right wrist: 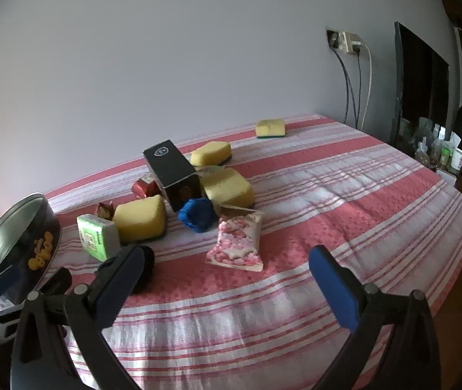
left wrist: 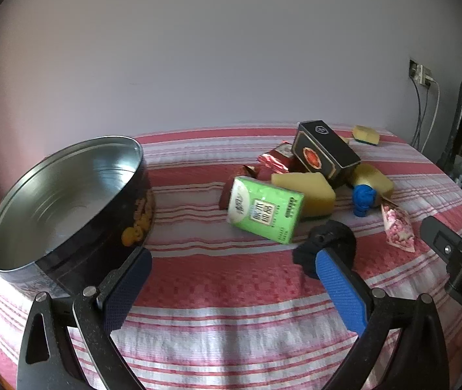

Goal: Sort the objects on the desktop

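Left wrist view: left gripper [left wrist: 232,271] is spread wide, nothing between the pads, hovering over the striped cloth [left wrist: 224,295]. The round tin [left wrist: 68,201] sits at its left, open and empty, tilted toward the camera; the left finger's tip overlaps the tin wall in the picture, contact can't be confirmed. A black round object [left wrist: 328,243] lies right behind the right finger's tip, close to it. The green packet [left wrist: 265,209] is just beyond, ahead and slightly right, long axis running left-to-right across the approach line, leaning on a yellow sponge [left wrist: 305,191]. The rest of the pile sits behind: black box [left wrist: 325,152], blue toy [left wrist: 364,200], pink packet [left wrist: 397,230]. The right gripper's body shows at the right edge.

Right wrist view: right gripper [right wrist: 226,261] is also wide apart and empty. The pink packet [right wrist: 237,243] lies straight ahead, between the finger lines, long axis roughly pointing away from the camera. The blue toy [right wrist: 198,214] is just behind it. The green packet [right wrist: 97,237] is off to the left, beside the tin [right wrist: 19,250].

Judgement: left is nearer the tin, the black object and the green packet; right is nearer the pink packet. The next grasp likely turns on lining the jaws across the chosen item's short side.
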Available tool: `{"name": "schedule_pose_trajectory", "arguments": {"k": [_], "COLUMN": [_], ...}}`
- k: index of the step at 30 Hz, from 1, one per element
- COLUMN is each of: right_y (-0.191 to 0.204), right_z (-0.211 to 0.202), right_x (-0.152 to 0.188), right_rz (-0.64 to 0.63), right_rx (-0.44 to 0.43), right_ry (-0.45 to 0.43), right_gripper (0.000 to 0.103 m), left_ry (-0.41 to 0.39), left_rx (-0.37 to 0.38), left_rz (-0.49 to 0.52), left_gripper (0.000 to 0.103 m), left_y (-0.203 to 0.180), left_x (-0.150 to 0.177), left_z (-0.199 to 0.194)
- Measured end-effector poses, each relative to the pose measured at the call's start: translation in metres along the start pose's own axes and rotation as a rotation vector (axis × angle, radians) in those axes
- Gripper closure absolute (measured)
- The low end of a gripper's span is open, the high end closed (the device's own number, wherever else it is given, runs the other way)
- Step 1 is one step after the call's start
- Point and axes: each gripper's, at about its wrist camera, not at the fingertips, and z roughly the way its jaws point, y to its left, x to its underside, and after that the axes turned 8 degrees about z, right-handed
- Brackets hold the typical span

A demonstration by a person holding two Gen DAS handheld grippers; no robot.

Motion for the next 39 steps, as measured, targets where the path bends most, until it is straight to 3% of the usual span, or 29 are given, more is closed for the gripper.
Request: {"name": "schedule_pose_trajectory", "arguments": {"k": [25, 30, 33, 36, 37, 39], "right_y": [-0.037, -0.039, -0.046, -0.054, -0.056, -0.06], "right_z": [0.012, 0.015, 0.017, 0.015, 0.015, 0.015], "right_x": [-0.008, -0.005, -0.007, -0.009, -0.01, -0.011], "right_rz": [0.061, 0.044, 0.064, 0.088, 0.093, 0.102], "right_rx": [0.001, 0.007, 0.004, 0.008, 0.012, 0.018], "right_ry": [0.014, 0.01, 0.02, 0.011, 0.008, 0.007], "right_gripper": [0.001, 0.001, 0.001, 0.001, 0.001, 0.001], "left_ry": [0.026, 0.047, 0.031, 0.037, 0.057, 0.102], "left_rx": [0.053, 0.146, 0.144, 0.142, 0.156, 0.231], "left_rz": [0.009, -0.011, 0.042, 0.09, 0.089, 0.059], "left_gripper": [0.001, 0.001, 0.001, 0.017, 0.03, 0.04], "left_y": [-0.017, -0.024, -0.038, -0.05, -0.053, -0.054], "left_x": [-0.007, -0.008, -0.013, -0.018, -0.019, -0.02], "left_z": [0.022, 0.025, 0.025, 0.031, 0.037, 0.048]}}
